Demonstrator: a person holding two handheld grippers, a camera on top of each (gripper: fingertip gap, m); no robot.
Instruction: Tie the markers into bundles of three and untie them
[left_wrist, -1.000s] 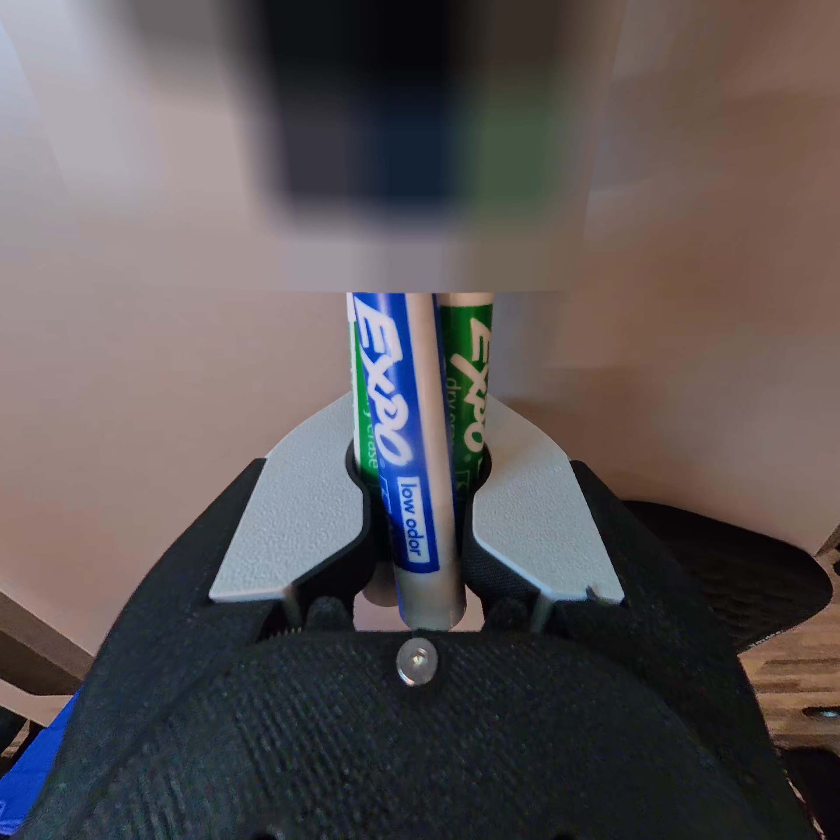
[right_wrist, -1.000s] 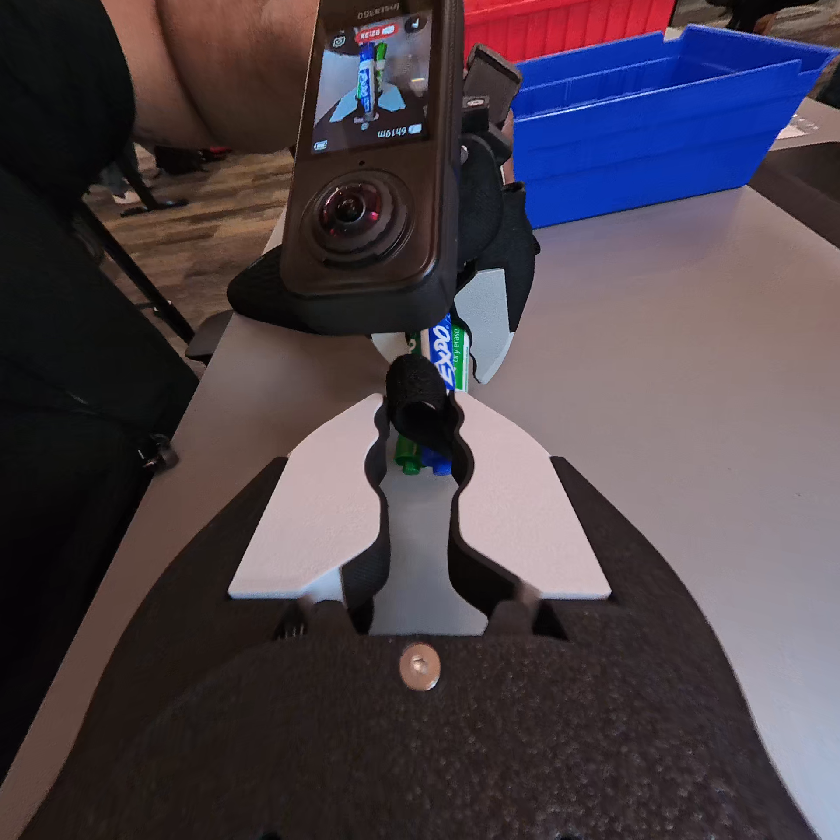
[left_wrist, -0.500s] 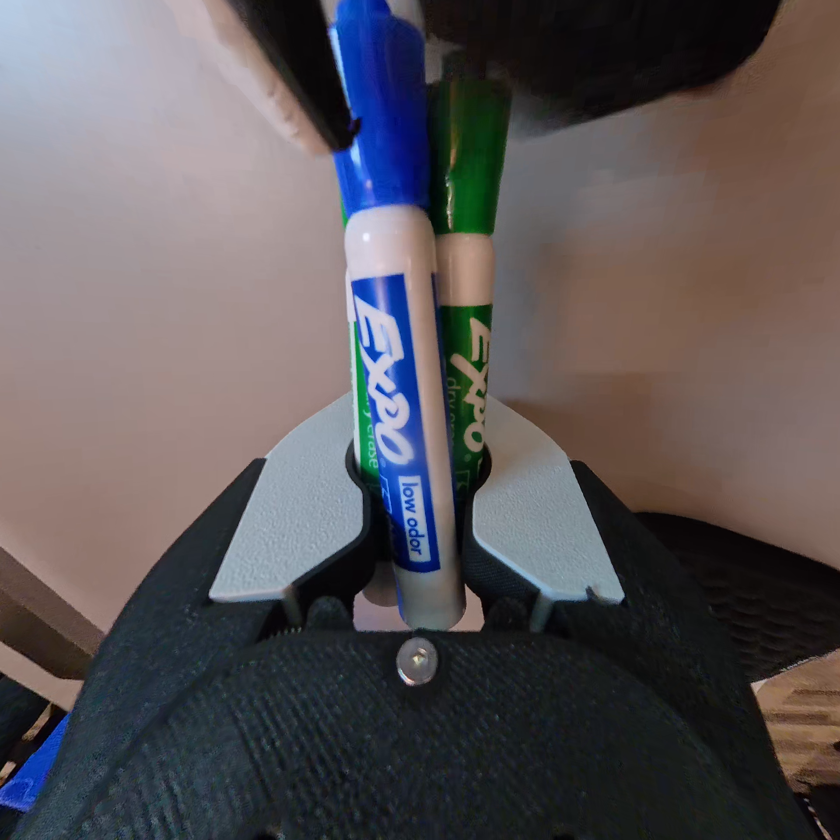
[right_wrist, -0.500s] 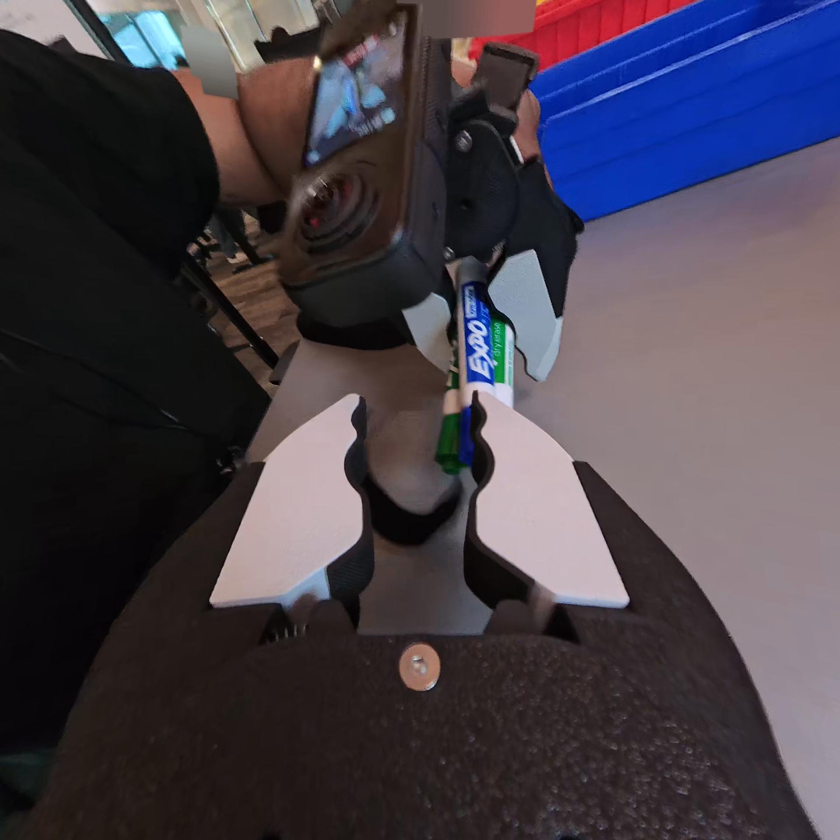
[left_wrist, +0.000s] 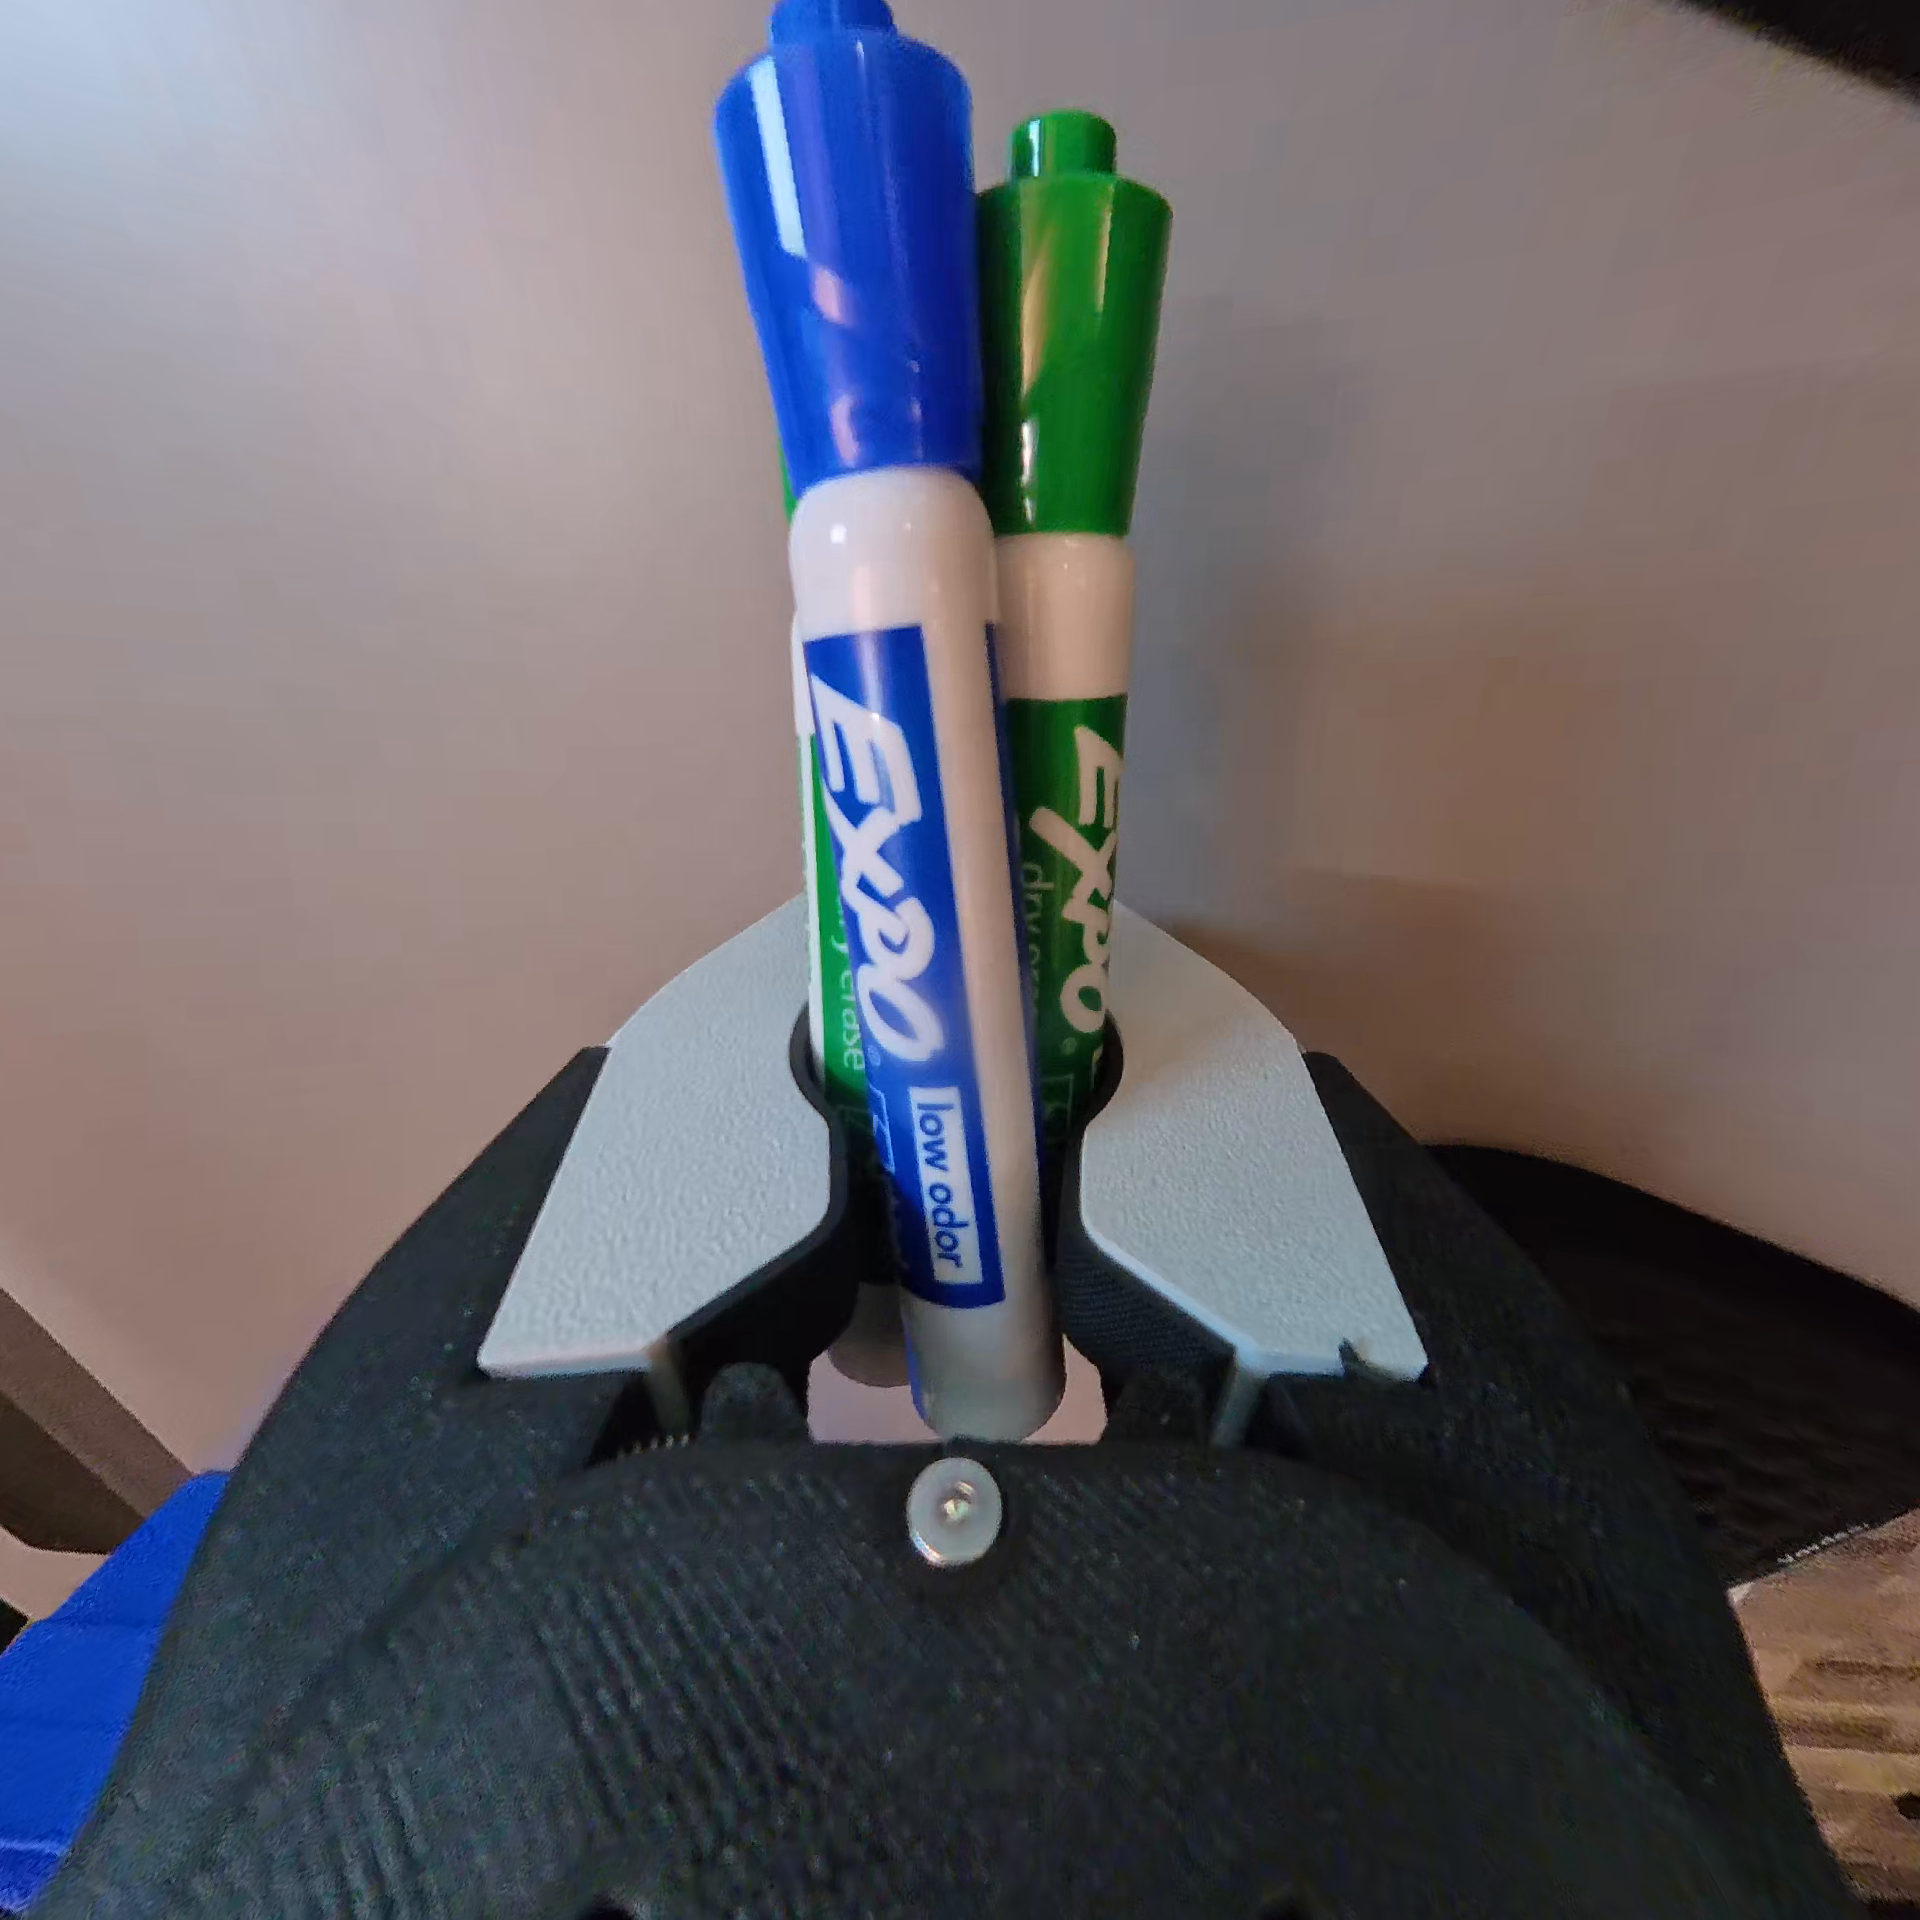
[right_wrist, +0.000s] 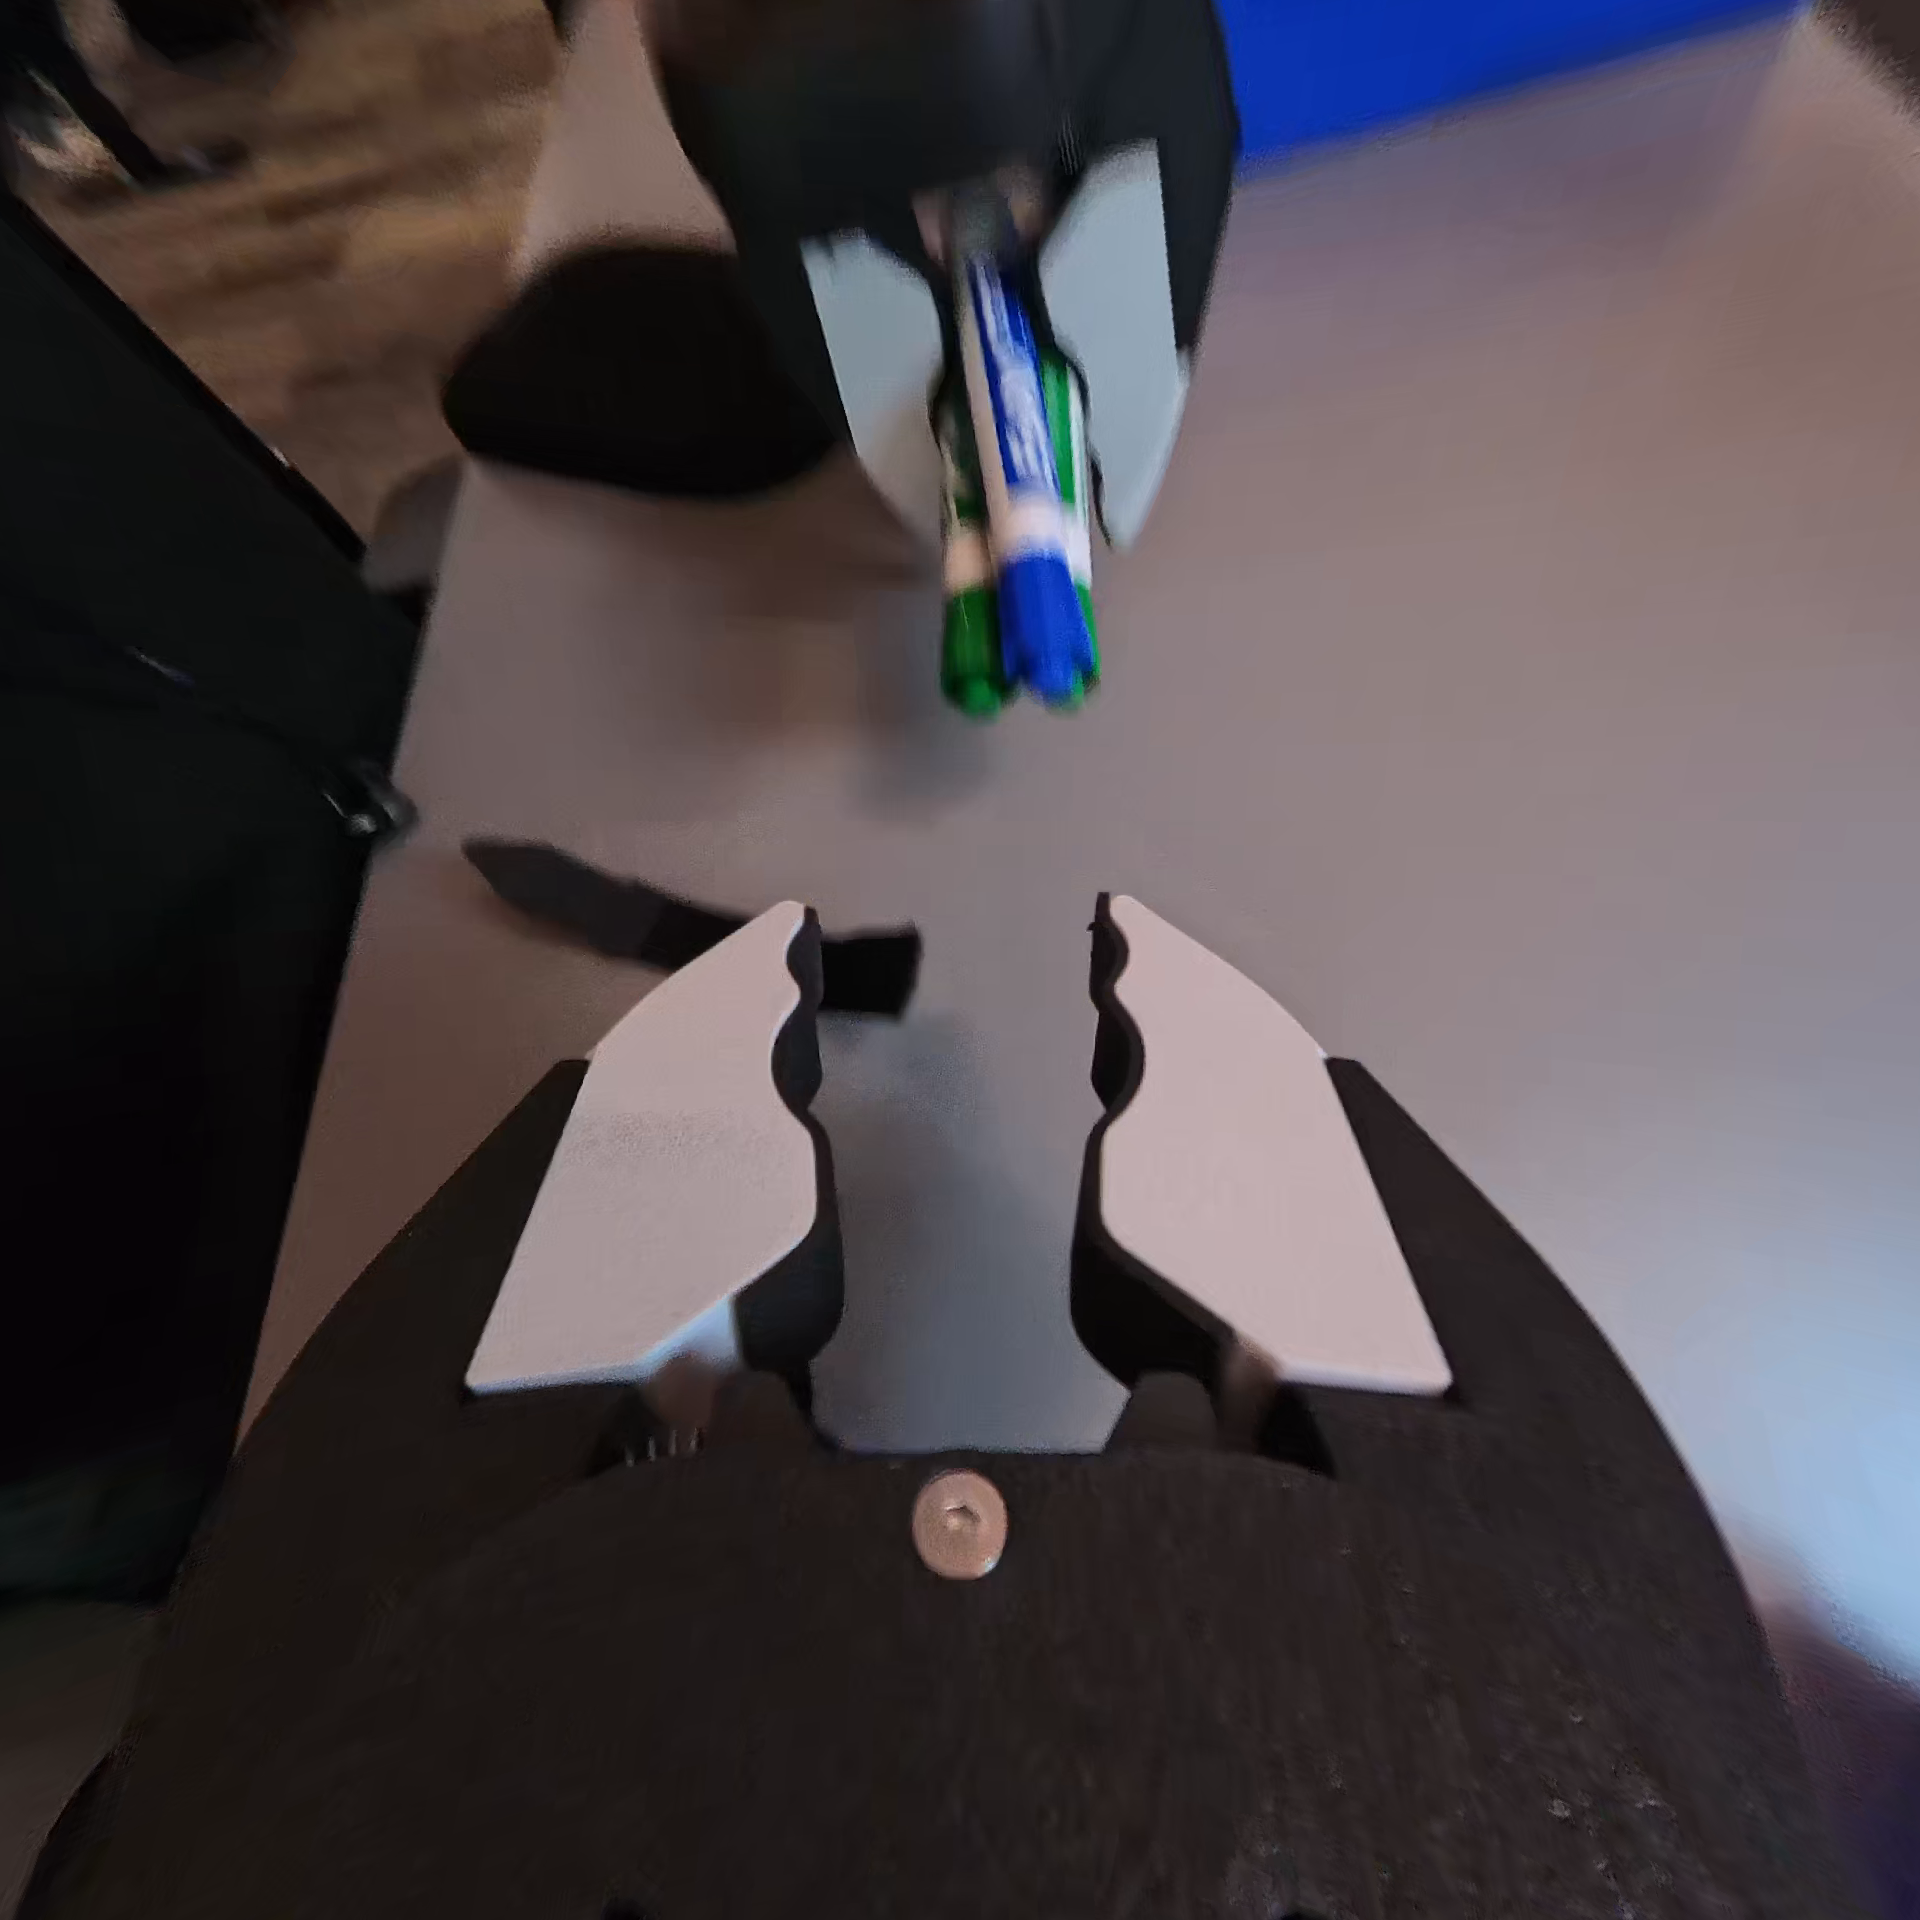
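Left tool (left_wrist: 956, 997) clamped on three dry-erase markers, caps pointing away from its camera: a blue marker (left_wrist: 894, 790) in front, a green marker (left_wrist: 1070, 644) just to its right and touching it, and a second green marker (left_wrist: 826, 935) almost wholly hidden behind the blue one. Each marker has a glossy cap in its ink colour, a white barrel and a coloured printed label; the blue barrel leans slightly, its blunt rear end reaching back nearly to the tool's centre screw. No tie encircles the three markers in either view. In the right wrist view the same markers (right_wrist: 1023, 520) project from the left tool (right_wrist: 1013, 395), caps directed down toward the grey desk (right_wrist: 1455, 727) and held above it, motion-blurred. The right tool (right_wrist: 956, 925) stands well apart from the markers, its jaws spread and holding nothing. A black strap (right_wrist: 665, 925) lies flat on the desk, one end passing behind the right tool's left fingertip (right_wrist: 774, 935). A blue bin (right_wrist: 1455, 62) lies beyond the markers at the desk's far side.
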